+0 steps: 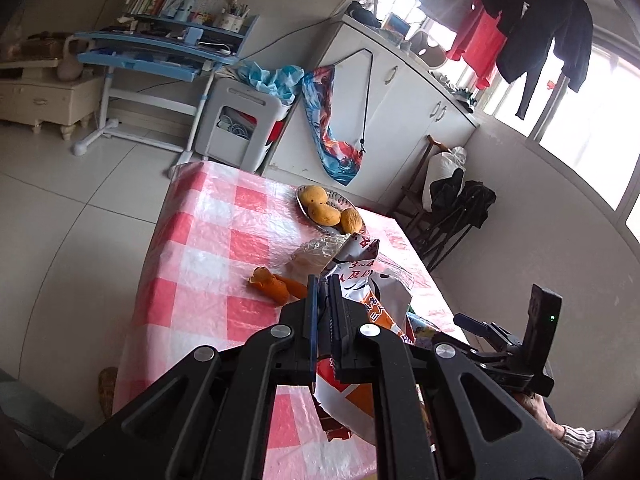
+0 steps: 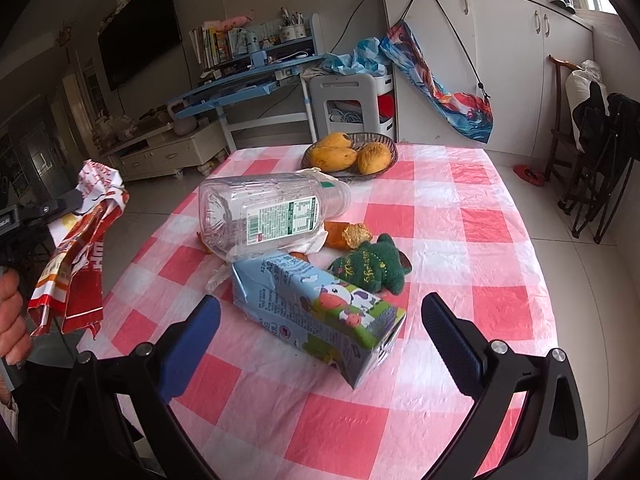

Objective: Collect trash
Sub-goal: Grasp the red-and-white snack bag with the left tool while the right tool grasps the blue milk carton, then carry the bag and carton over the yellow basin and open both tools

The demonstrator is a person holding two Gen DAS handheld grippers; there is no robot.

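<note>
Crinkled foil wrapper (image 2: 76, 248) pinched in the left gripper (image 1: 324, 284), held off the table's left edge.
Right gripper (image 2: 320, 320) gapes over a creased milk carton (image 2: 316, 312); only its view shows the clear ribbed bottle (image 2: 264, 208).

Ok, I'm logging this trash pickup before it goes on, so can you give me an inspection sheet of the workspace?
Surface: table under a pink-and-white checked cloth.
Job's things: crumpled snack wrapper off the table; clear plastic bottle on its side; milk carton lying flat; peel scraps beside the bottle.
Clutter: basket of mangoes; green plush toy next to the carton.
Grippers: left hand-held gripper shut on the wrapper; right hand-held gripper open, its fingers either side of the carton, not touching.
Cables: black cord hanging on the cabinet.
Surroundings: blue desk, white cabinets, hanging laundry.
</note>
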